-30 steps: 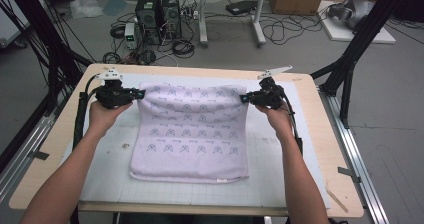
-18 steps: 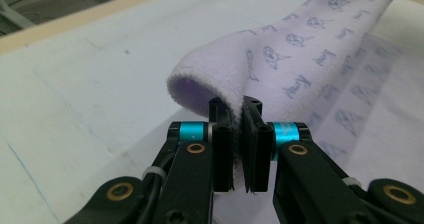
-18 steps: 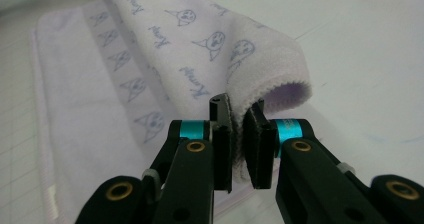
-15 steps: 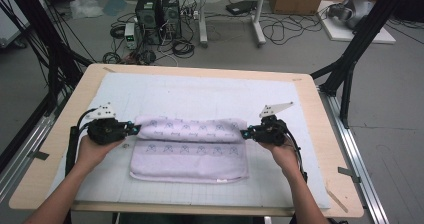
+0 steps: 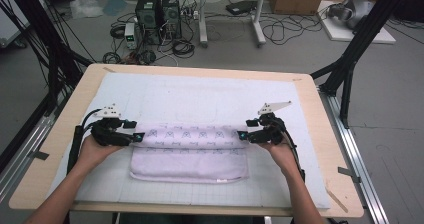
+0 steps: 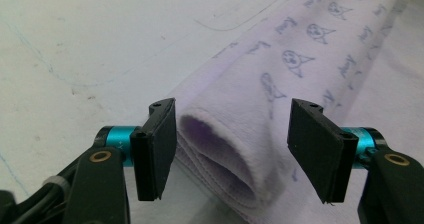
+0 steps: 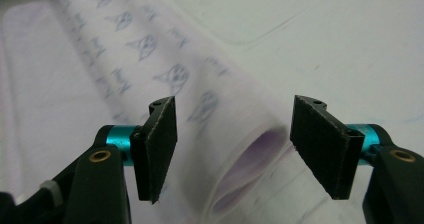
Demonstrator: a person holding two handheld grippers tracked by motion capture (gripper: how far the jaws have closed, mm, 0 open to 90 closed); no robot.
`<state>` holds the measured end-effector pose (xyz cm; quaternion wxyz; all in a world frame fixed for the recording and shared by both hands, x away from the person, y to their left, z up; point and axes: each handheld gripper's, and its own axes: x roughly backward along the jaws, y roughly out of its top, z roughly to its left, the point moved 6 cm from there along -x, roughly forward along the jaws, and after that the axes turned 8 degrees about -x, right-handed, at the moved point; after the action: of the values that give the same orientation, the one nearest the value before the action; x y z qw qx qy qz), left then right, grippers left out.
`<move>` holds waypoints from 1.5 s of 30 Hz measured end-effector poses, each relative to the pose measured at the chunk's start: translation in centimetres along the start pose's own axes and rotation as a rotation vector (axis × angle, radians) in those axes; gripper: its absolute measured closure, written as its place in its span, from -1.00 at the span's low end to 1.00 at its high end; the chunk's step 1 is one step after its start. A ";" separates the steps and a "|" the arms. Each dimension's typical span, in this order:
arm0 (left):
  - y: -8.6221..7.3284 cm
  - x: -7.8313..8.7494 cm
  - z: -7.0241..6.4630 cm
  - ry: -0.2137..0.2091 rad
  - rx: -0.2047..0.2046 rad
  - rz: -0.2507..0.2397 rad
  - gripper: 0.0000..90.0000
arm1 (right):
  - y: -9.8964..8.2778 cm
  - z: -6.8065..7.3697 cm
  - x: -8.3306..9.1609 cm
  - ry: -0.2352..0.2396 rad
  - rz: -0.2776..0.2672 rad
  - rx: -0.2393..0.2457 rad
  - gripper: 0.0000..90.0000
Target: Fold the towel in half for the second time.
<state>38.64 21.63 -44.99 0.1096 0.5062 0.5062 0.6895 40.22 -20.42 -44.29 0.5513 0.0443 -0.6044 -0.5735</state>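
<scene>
- Left gripper (image 5: 134, 138) at centre-left: jaws just opened, straddling the folded towel (image 5: 190, 151) end, pads clear
- Right gripper (image 5: 242, 135) at centre-right: jaws just opened likewise

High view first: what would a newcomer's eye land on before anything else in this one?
The pale lilac towel with a small printed pattern lies part-folded at the middle of the white mat, its far edge doubled into a soft roll. The left gripper and right gripper sit at that roll's two ends; both jaws have just been opening, and in the gripper views the fold's end lies between them with gaps on both sides.
</scene>
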 end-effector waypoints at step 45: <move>-0.8 2.0 -5.1 -0.115 -0.127 -0.002 0.29 | -3.9 5.8 1.6 0.184 0.087 0.087 0.23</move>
<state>33.28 20.36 -44.34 0.1708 0.5367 0.4549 0.6898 33.14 -19.12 -44.66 0.6263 0.0945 -0.5769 -0.5158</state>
